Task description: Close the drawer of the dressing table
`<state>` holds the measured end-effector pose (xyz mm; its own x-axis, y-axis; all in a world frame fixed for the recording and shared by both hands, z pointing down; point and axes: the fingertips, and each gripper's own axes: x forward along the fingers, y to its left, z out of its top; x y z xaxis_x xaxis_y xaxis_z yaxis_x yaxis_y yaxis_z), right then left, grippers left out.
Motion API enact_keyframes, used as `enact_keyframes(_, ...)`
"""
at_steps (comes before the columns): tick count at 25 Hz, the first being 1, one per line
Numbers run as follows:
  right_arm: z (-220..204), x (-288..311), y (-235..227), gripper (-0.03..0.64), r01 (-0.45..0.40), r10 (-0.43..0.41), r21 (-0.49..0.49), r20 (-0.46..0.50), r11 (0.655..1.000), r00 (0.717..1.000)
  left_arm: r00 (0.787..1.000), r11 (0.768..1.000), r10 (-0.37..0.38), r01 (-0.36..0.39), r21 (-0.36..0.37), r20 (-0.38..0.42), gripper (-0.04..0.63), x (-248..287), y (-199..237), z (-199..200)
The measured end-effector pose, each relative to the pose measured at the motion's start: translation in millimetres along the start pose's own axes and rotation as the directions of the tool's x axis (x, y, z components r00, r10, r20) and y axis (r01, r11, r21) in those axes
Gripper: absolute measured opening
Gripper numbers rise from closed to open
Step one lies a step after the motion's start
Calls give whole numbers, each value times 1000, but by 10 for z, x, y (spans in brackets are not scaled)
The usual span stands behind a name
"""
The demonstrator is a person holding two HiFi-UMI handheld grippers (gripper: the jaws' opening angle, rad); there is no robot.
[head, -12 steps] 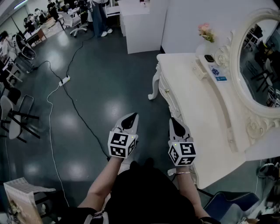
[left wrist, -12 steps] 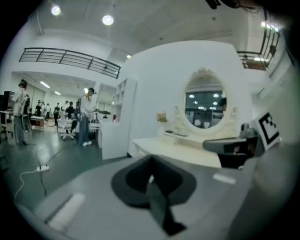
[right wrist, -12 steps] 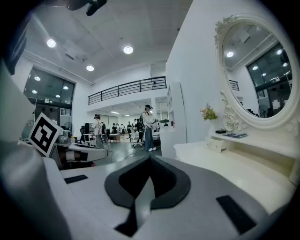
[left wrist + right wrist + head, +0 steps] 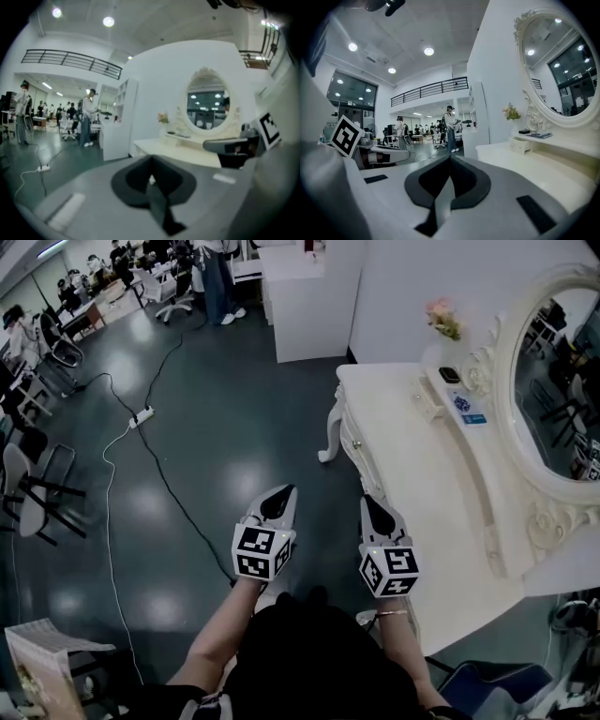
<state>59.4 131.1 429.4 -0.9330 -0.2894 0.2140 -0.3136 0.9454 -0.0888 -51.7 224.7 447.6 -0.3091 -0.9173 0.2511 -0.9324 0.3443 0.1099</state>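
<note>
We hold the left gripper [image 4: 279,495] over the floor, jaws together on nothing. Just beside it is the right gripper [image 4: 373,504], jaws likewise closed and empty, near the front edge of the dressing table [image 4: 424,479]. The small drawer [image 4: 428,394] stands pulled out of the raised shelf below the mirror [image 4: 561,371], well apart from both grippers. Reaching across, we could push it off-centre so it skews and jams, or brush the flowers [image 4: 442,319] standing close behind it.
</note>
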Motion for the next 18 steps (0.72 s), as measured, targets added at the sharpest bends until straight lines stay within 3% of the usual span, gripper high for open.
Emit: enact_keyframes(18,-1,-86,-316,5,7,-8,41,22,999,1000,1000,1000,5,-5,10,9,8,209,-217,35)
